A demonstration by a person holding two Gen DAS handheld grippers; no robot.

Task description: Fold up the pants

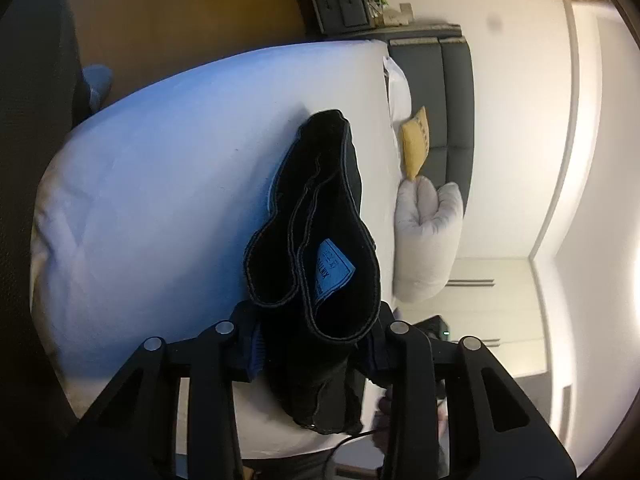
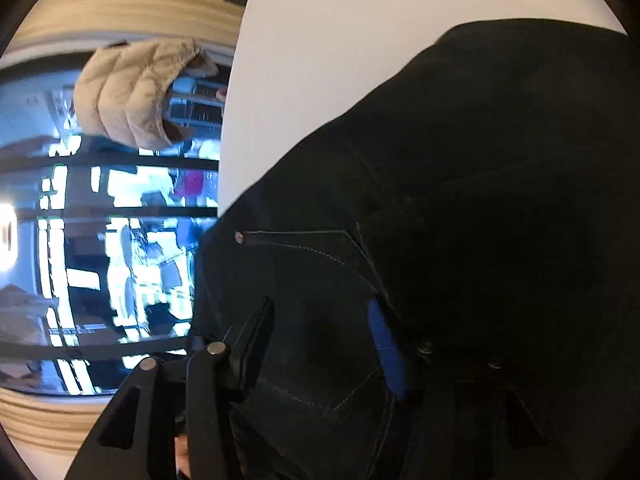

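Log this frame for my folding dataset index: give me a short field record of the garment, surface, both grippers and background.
garment: black pants, waistband bunched, blue label showing inside
surface: white bed
left gripper: closed on the waistband
right gripper: jaws around the pants' pocket area, contact unclear
background: yellow cushion, white pillow, beige puffer jacket

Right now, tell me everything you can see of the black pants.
The pants are black denim with lighter stitching, bunched on a white bed. The waistband gapes open toward the left wrist camera, showing a blue label inside. The left gripper is clamped on the waistband fabric. In the right wrist view a stitched pocket with a metal rivet shows, and the right gripper has cloth between its fingers; whether it pinches is unclear.
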